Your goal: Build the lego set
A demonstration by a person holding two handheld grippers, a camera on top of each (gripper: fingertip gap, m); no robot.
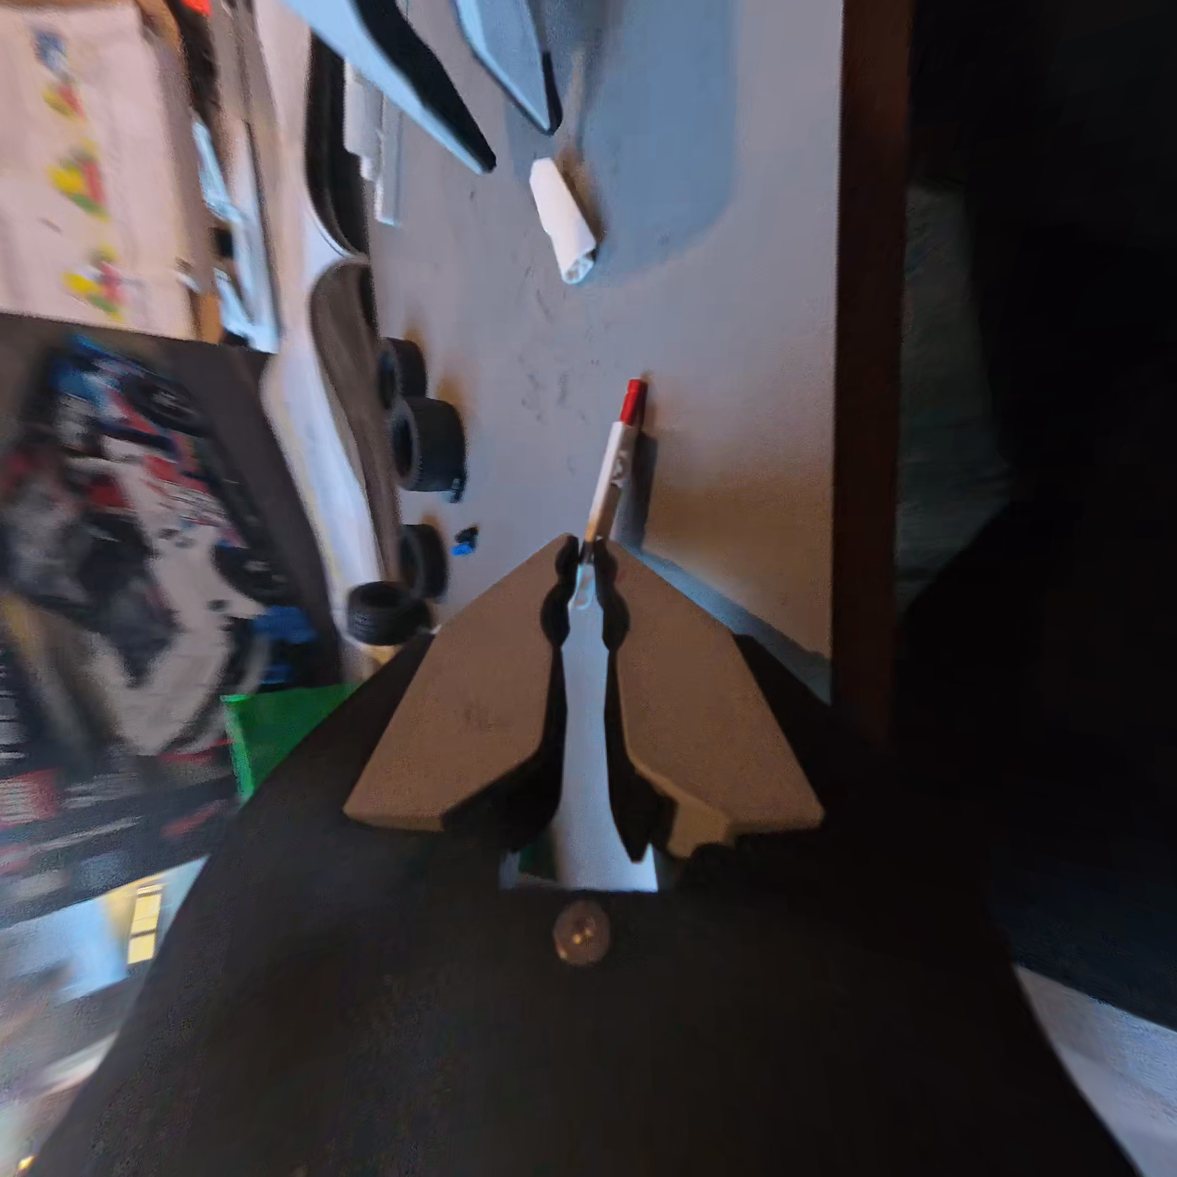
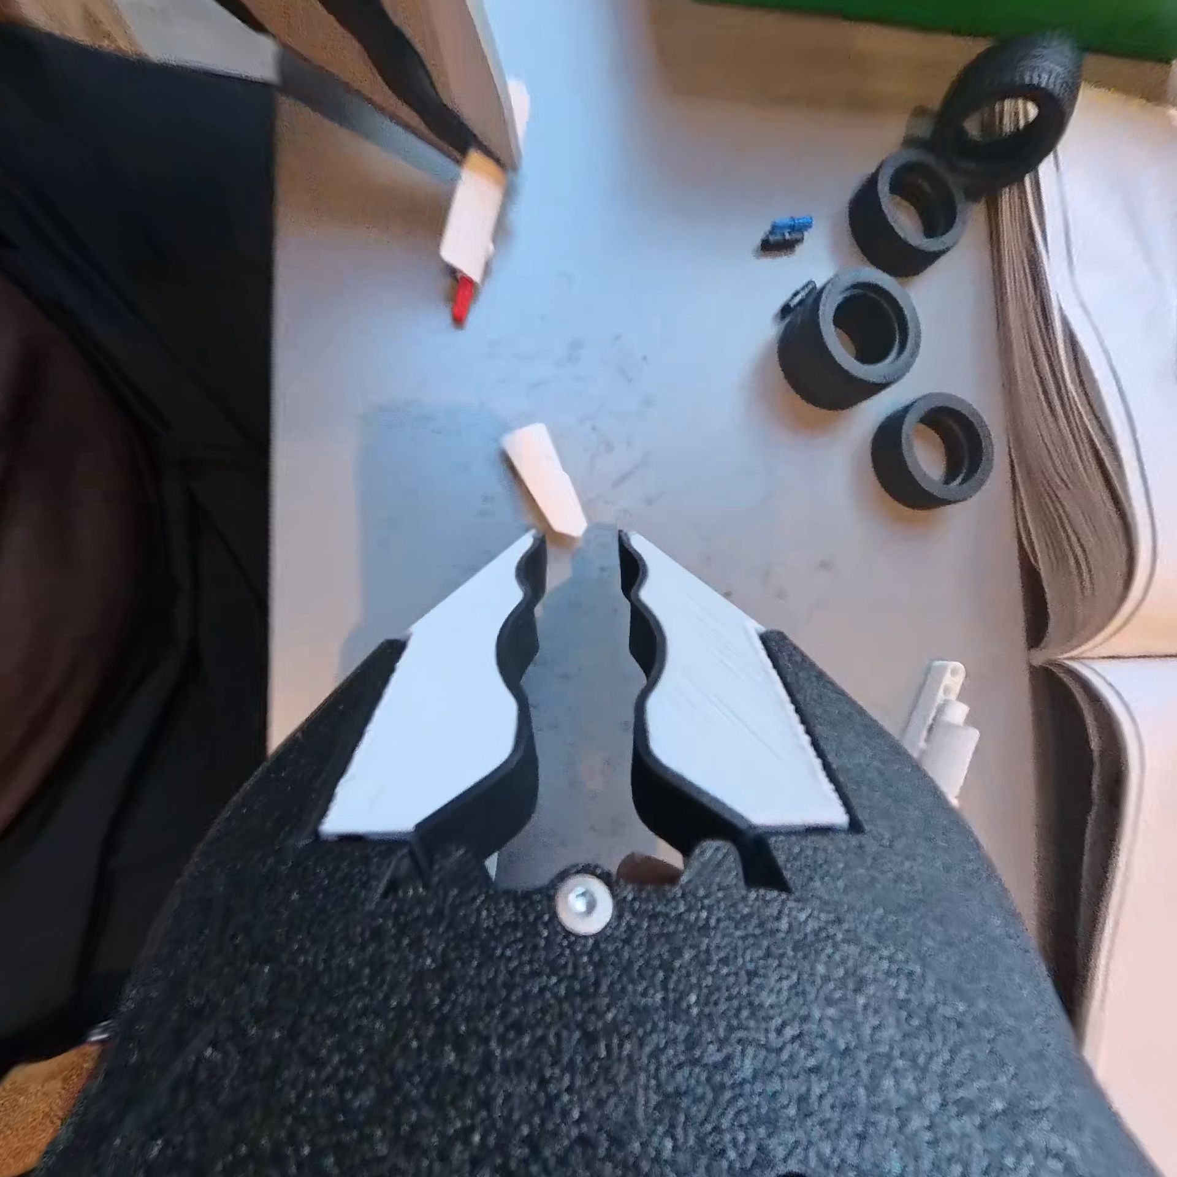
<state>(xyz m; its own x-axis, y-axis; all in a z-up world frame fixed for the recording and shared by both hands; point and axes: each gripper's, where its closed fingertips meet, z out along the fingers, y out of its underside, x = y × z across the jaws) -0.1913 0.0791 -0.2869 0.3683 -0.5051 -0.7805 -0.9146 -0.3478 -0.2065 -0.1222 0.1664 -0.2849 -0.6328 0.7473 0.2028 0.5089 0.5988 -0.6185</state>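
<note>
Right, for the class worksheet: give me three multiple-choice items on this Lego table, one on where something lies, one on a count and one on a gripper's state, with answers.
1. Where does the loose white piece lie?
A) in a bowl
B) on the table, just ahead of the right gripper
C) on a plate

2. How many black tyres lie on the table?
A) two
B) four
C) six

3. What is the left gripper doing?
A) open and empty
B) shut on the white red-tipped piece
C) shut on a tyre

Answers:
1. B, it rests on the table by the open gripper's fingertips.
2. B, four tyres show in both views.
3. B, the gripper's fingertips pinch the end of the piece.
</note>
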